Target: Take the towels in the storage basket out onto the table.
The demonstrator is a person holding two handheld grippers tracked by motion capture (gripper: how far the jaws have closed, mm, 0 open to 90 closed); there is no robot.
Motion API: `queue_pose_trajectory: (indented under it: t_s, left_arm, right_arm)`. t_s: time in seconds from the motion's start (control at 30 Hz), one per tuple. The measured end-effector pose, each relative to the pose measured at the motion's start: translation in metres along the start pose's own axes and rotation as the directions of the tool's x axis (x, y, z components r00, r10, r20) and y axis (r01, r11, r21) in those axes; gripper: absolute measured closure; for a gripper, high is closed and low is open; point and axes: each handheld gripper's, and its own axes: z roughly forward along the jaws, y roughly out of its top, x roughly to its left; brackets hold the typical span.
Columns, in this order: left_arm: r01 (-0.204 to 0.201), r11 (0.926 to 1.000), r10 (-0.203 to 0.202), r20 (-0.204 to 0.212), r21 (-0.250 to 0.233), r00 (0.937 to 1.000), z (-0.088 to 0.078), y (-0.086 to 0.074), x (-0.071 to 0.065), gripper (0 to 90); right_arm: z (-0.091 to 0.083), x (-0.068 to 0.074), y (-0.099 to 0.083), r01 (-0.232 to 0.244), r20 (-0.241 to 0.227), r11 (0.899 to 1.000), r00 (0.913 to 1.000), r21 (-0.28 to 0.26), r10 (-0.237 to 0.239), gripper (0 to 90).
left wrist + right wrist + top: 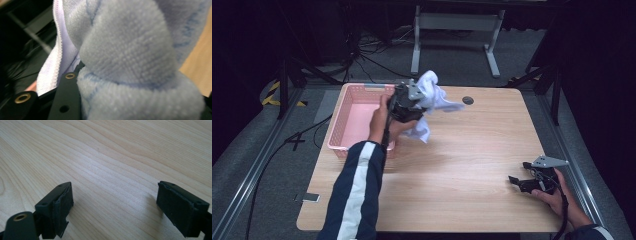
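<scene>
A light blue-white towel (432, 95) is bunched up and held in the air over the table's back left, just right of the pink basket (347, 120). My left gripper (416, 101) is shut on it, and folds hang below and to the right. In the left gripper view the fluffy towel (130, 62) bulges between the jaws, with one black finger (66, 97) showing at its left. My right gripper (518, 171) rests low at the table's front right, open with nothing between its jaws. The right gripper (115, 205) has only bare wood ahead of it.
The wooden table (462, 170) has a round cable hole (468, 100) near its back edge. The pink basket stands at the back left corner. A white frame leg (416, 40) and cables lie on the floor beyond the table.
</scene>
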Motion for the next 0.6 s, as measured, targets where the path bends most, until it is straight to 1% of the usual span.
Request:
queue_pose_trajectory:
  t_s: [0.03, 0.07, 0.1, 0.13, 0.17, 0.23, 0.27, 0.3, 0.33, 0.37, 0.4, 0.43, 0.47, 0.5, 0.53, 0.57, 0.6]
  left_arm:
    - [0.0, 1.0, 0.0, 0.0, 0.0, 1.0, 0.0, 0.0, 0.0, 56.3]
    - [-0.016, 0.9999, 0.016, 0.037, -0.004, 0.9992, 0.007, 0.001, -0.01, 56.3]
    - [-0.036, 0.9993, 0.037, 0.106, -0.014, 0.9937, 0.02, 0.001, -0.031, 55.6]
    - [-0.036, 0.9993, 0.037, 0.106, -0.014, 0.9937, 0.02, 0.001, -0.031, 55.2]
    - [-0.055, 0.9984, 0.056, 0.168, -0.01, 0.9843, 0.029, 0.0, -0.047, 55.2]
    - [-0.099, 0.9951, 0.094, 0.227, 0.009, 0.9694, 0.04, -0.003, -0.067, 53.4]
    - [-0.103, 0.9946, 0.096, 0.261, 0.014, 0.9605, 0.045, -0.006, -0.076, 52.7]
    - [-0.115, 0.9931, 0.104, 0.291, 0.023, 0.9511, 0.048, -0.008, -0.082, 51.9]
    - [-0.125, 0.9917, 0.108, 0.322, 0.03, 0.9406, 0.052, -0.012, -0.089, 50.7]
    - [-0.121, 0.992, 0.101, 0.343, 0.037, 0.9339, 0.056, -0.016, -0.095, 47.9]
    - [-0.115, 0.9918, 0.088, 0.361, 0.054, 0.9283, 0.061, -0.022, -0.101, 45.1]
    - [-0.12, 0.9905, 0.086, 0.367, 0.068, 0.9261, 0.064, -0.024, -0.105, 41.6]
    - [-0.132, 0.9864, 0.083, 0.395, 0.098, 0.9151, 0.068, -0.029, -0.109, 37.1]
    - [-0.115, 0.9874, 0.063, 0.399, 0.108, 0.9148, 0.069, -0.032, -0.111, 29.6]
    - [-0.114, 0.9882, 0.063, 0.406, 0.102, 0.9119, 0.068, -0.034, -0.111, 26.9]
    - [-0.103, 0.9911, 0.058, 0.415, 0.085, 0.908, 0.064, -0.037, -0.111, 25.2]
    - [-0.094, 0.993, 0.057, 0.413, 0.072, 0.9088, 0.06, -0.039, -0.11, 21.7]
  right_arm:
    - [0.0, 0.0, 0.0, 0.0, 0.0, 1.0, 1.0, 0.0, 0.0, 13.4]
    - [0.0, 0.0, 0.0, -0.001, 0.002, 1.0, 1.0, -0.003, 0.001, 13.4]
    - [0.0, 0.0, 0.0, 0.0, 0.003, 1.0, 1.0, -0.003, 0.0, 13.4]
    - [0.0, 0.0, 0.0, 0.0, 0.003, 1.0, 1.0, -0.003, 0.0, 13.4]
    - [0.0, 0.0, 0.0, -0.001, 0.003, 1.0, 1.0, -0.003, 0.001, 13.4]
    - [0.0, 0.0, 0.0, -0.002, 0.003, 1.0, 1.0, -0.002, 0.002, 13.4]
    - [0.0, 0.0, 0.0, -0.002, 0.003, 1.0, 1.0, -0.003, 0.002, 13.4]
    - [0.0, 0.0, 0.0, -0.002, 0.003, 1.0, 1.0, -0.003, 0.002, 13.4]
    - [0.0, 0.0, 0.0, -0.002, 0.003, 1.0, 1.0, -0.003, 0.002, 13.4]
    - [0.0, 0.0, 0.0, -0.001, 0.003, 1.0, 1.0, -0.002, 0.001, 13.4]
    - [0.0, 0.0, 0.0, -0.001, 0.003, 1.0, 1.0, -0.002, 0.001, 13.4]
    - [0.0, 0.0, 0.0, 0.0, 0.001, 1.0, 1.0, -0.003, 0.0, 13.4]
    - [0.0, 0.0, 0.0, -0.001, 0.0, 1.0, 1.0, -0.003, 0.001, 13.4]
    - [0.001, 0.001, 0.0, 0.001, 0.0, 1.0, 1.0, -0.002, -0.001, 13.5]
    - [0.0, 0.001, 0.001, 0.002, -0.002, 1.0, 1.0, 0.003, -0.002, 13.6]
    - [0.0, 0.002, 0.002, 0.007, -0.007, 1.0, 1.0, 0.008, -0.007, 13.8]
    - [0.001, 0.003, 0.003, 0.008, -0.006, 1.0, 1.0, 0.015, -0.008, 14.9]
